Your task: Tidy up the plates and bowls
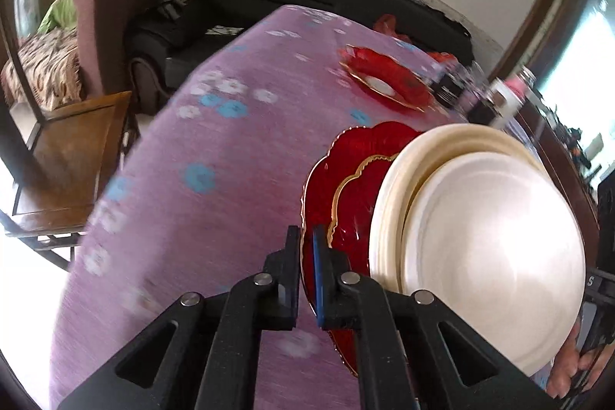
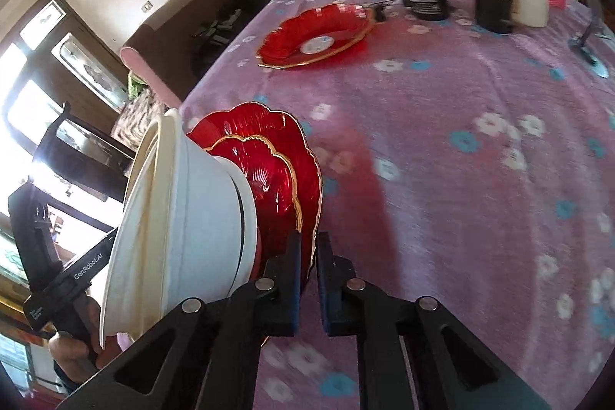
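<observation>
A: Black jaws of the left gripper [image 1: 306, 275] and right gripper [image 2: 308, 279] both pinch the large red plate [image 1: 346, 156] at lower centre.

B: What's stacked on it?

A: One smaller red plate [image 1: 357, 202], two white bowls [image 1: 492, 248]. A third red plate [image 2: 317, 37] sits apart, upper centre, on the purple floral tablecloth [image 2: 461, 179]; open cloth between.
</observation>
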### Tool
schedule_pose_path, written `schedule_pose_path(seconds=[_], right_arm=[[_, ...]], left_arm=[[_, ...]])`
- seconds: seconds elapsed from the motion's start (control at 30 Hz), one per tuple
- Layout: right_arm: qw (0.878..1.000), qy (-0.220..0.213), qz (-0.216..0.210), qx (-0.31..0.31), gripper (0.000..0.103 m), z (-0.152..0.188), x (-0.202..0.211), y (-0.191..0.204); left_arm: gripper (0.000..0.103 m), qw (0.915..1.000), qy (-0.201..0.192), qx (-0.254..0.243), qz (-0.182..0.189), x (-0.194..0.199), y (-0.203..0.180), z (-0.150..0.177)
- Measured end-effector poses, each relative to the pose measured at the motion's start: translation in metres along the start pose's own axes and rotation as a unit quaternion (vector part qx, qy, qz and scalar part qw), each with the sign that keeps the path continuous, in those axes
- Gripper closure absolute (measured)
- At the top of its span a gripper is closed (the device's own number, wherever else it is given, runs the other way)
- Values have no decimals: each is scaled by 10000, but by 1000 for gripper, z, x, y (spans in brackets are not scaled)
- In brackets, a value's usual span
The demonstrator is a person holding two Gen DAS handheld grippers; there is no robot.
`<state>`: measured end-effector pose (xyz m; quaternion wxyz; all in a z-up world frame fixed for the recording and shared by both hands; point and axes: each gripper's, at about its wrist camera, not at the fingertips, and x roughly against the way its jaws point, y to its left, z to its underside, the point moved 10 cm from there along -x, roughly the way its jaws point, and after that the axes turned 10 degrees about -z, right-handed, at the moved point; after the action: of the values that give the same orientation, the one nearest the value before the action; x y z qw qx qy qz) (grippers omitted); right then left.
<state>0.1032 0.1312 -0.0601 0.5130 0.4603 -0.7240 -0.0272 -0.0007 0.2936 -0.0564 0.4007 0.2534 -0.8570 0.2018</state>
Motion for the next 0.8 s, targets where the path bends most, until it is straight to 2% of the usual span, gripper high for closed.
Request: schedule_pose_path(seconds=[0.2,0.33,0.43,0.5,0.63,0.77,0.8], right_arm=[[9991,-236,311,-174,95,20,52,-47],[9975,-380,493,-347,95,30,71,-77],[9968,-496,396,-485,94,33,79,-90],[9968,-551,368,-444,93,33,83,-91],[9948,-840,460,-358,93,34,103,-92],[9894,-1218,706,-359,93,42,133,-97],[9874,-1324,789,-359,93,46,141,-98]], left_arm=[[98,9980,-128,-615,14,9,-70,21],[98,9966,-135,-817,3,5,-102,27],[97,9959,-269,-854,-157,7,-109,26],[91,9939,-468,-923,-371,14,-109,25],[72,9893,-773,-1057,-643,31,-107,28],[69,9847,-986,-1178,-821,50,-103,43],[65,9840,-1045,-1182,-831,56,-103,51]])
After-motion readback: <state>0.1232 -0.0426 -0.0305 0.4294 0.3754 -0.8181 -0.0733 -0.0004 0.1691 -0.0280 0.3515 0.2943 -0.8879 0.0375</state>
